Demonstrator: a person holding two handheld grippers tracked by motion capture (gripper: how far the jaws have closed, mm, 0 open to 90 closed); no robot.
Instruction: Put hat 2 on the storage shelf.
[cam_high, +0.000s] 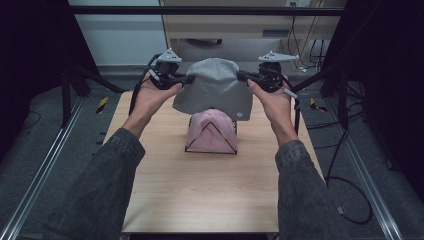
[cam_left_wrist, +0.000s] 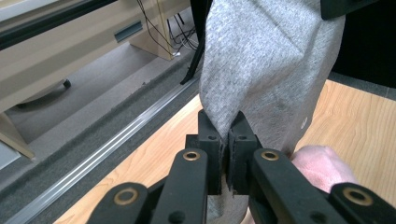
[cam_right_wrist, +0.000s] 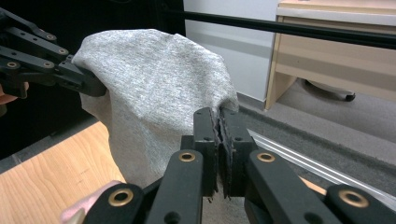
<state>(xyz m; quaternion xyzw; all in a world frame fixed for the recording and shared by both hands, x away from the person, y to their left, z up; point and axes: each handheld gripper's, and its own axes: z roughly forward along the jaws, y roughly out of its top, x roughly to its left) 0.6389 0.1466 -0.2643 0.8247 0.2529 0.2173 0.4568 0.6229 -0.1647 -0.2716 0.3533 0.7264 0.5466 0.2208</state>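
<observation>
- Above the far half of the wooden table, a soft grey knit hat hangs stretched between both grippers, its crown rounded.
- The left gripper is clamped on one edge of the fabric; the right gripper pinches the opposite edge.
- Just below it sits a pink hat over a black wire stand.
- The near tabletop lies bare.

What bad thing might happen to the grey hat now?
1. Each gripper, left gripper and right gripper, pinches only the edge of the grey hat, so it might slip out.
2. The hat hangs just above the pink hat on its wire stand; lowering crookedly might tip them.
</observation>
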